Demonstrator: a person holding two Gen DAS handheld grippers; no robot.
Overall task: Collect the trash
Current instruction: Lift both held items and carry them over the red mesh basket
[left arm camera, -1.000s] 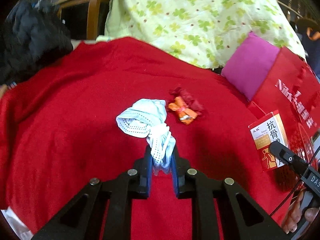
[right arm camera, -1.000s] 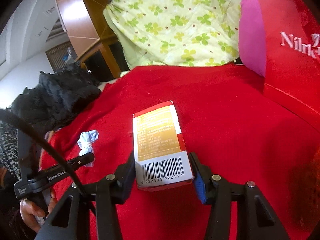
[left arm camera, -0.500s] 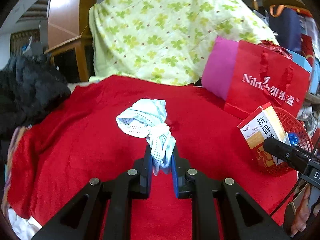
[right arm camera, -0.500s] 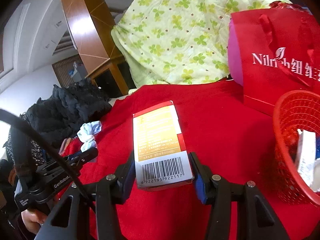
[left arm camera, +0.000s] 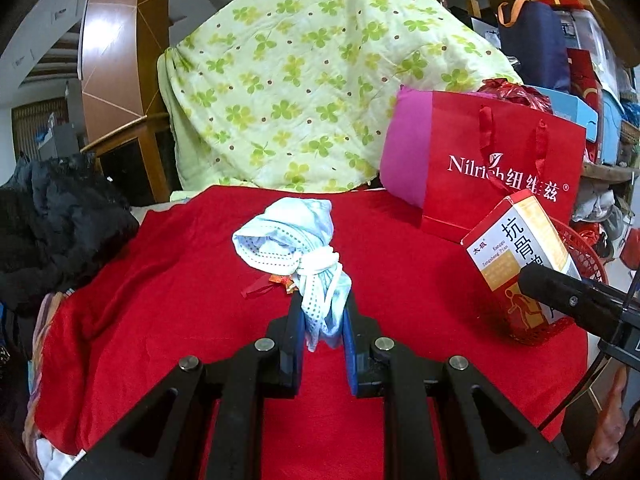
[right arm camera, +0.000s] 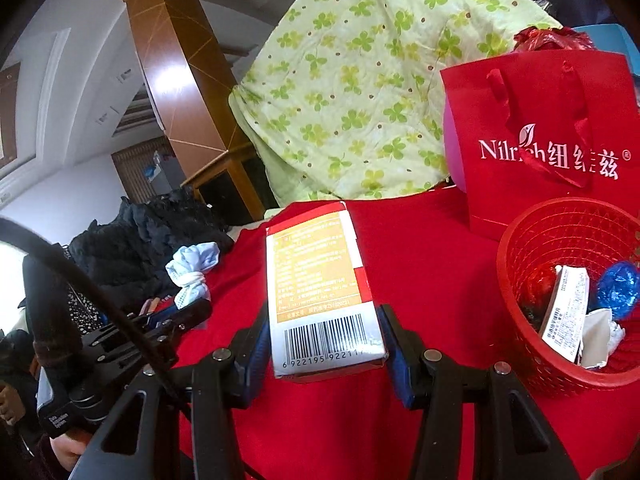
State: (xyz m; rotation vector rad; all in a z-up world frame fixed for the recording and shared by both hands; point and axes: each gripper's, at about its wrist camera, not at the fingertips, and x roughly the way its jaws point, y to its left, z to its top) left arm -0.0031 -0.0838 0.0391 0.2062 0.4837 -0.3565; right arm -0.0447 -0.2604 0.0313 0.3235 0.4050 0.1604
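Beside a red mesh basket (right arm camera: pixel 560 240), the left gripper (left arm camera: pixel 320 316) clamps a crumpled face mask (left arm camera: pixel 292 240), while the right gripper (right arm camera: pixel 324 332) clamps a medicine box (right arm camera: pixel 320 280).

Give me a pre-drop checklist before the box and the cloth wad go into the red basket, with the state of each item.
1. Right gripper shut on the medicine box: ok, pads press both sides.
2. Left gripper shut on the knotted cloth wad: ok, its tail is pinched between the fingers.
3. Red basket within sight of the right gripper: ok, it stands to the right of the box.
4. Room in the basket: ok, wrappers and a carton lie low inside.
5. Box already over the basket opening: not ok, it is beside it.
6. Red gift bag clear of the basket: cannot tell, it stands close behind.
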